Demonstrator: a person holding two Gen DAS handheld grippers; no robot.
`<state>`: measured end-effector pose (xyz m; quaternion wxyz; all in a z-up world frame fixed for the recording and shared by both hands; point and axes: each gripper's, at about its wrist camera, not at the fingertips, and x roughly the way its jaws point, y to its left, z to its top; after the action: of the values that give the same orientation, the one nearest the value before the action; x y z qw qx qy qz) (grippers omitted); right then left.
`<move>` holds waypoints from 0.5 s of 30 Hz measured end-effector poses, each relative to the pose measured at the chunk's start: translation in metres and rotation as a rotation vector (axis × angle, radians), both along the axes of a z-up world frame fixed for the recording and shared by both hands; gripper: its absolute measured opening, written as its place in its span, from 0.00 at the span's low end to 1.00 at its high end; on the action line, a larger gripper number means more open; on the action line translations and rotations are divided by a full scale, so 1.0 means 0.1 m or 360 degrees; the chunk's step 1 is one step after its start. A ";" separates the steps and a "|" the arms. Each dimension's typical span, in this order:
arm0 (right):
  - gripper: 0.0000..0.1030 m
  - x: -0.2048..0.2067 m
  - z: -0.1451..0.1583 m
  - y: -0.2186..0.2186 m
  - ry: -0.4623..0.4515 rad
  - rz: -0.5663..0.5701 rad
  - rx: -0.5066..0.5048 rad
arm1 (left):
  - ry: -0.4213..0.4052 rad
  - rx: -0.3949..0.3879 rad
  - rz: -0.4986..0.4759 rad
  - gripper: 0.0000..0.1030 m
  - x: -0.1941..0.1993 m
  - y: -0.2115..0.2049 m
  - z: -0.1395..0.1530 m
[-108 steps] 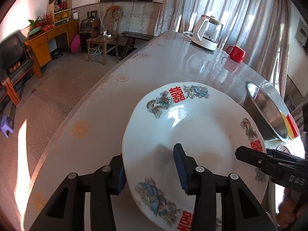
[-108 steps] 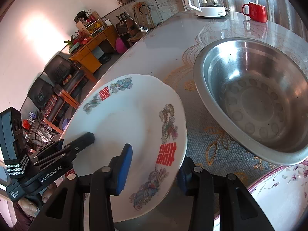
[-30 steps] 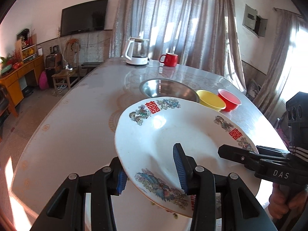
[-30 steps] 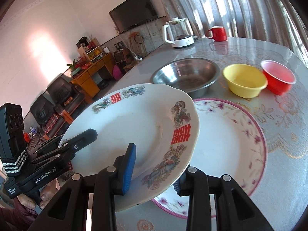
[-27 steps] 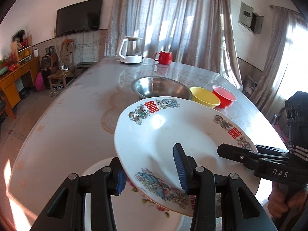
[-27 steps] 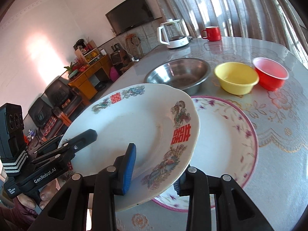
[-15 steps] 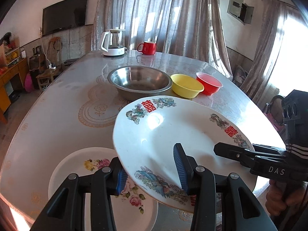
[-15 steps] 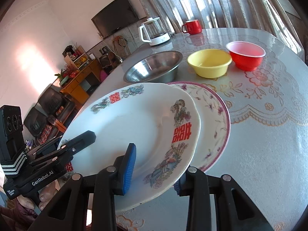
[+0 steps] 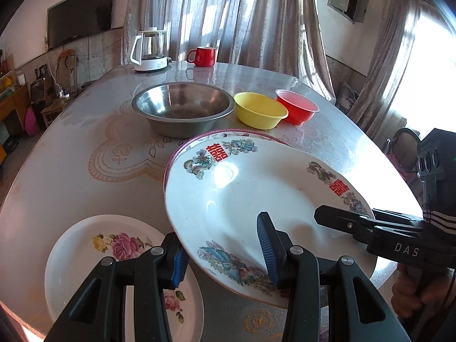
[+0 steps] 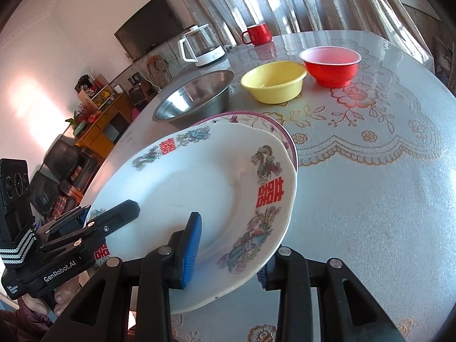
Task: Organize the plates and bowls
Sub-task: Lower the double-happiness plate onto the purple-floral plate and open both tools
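Both grippers are shut on the rim of a large white plate (image 9: 256,196) with red characters and bird prints. My left gripper (image 9: 222,256) holds its near edge, my right gripper (image 10: 228,256) its opposite edge. The plate (image 10: 199,193) hangs tilted just above a pink-rimmed floral plate (image 9: 199,139), mostly hidden beneath it; its rim also shows in the right wrist view (image 10: 256,118). A smaller rose-printed plate (image 9: 94,256) lies on the table to the left.
Behind the plates stand a steel bowl (image 9: 182,108), a yellow bowl (image 9: 259,111) and a red bowl (image 9: 296,108). A kettle (image 9: 149,51) and red mug (image 9: 202,56) are at the far table edge. The table (image 10: 370,185) has a lace-patterned cloth.
Both grippers have carried the white plate across the table, from beside the steel bowl to over the pink-rimmed plate. The rose-printed plate has come into view at left.
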<state>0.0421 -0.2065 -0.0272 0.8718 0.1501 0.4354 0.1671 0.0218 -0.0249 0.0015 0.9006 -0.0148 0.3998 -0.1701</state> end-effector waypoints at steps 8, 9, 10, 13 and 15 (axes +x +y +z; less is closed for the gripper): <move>0.32 0.01 0.01 0.00 0.0005 -0.0015 -0.0010 | 0.0035 -0.0017 -0.0003 0.43 0.04 0.01 -0.03; 0.32 0.01 0.01 0.00 0.0005 -0.0017 -0.0011 | 0.0039 -0.0021 -0.0002 0.43 0.04 0.01 -0.03; 0.32 0.01 0.01 0.00 0.0005 -0.0019 -0.0013 | 0.0042 -0.0024 -0.0001 0.43 0.04 0.01 -0.03; 0.32 0.01 0.01 0.00 0.0007 -0.0022 -0.0016 | 0.0051 -0.0029 0.0000 0.43 0.05 0.03 -0.04; 0.32 0.00 0.02 0.00 0.0007 -0.0023 -0.0021 | 0.0064 -0.0034 0.0005 0.43 0.05 0.03 -0.05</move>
<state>0.0426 -0.2064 -0.0256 0.8729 0.1479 0.4373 0.1576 0.0271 -0.0215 -0.0038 0.8924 -0.0283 0.4160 -0.1726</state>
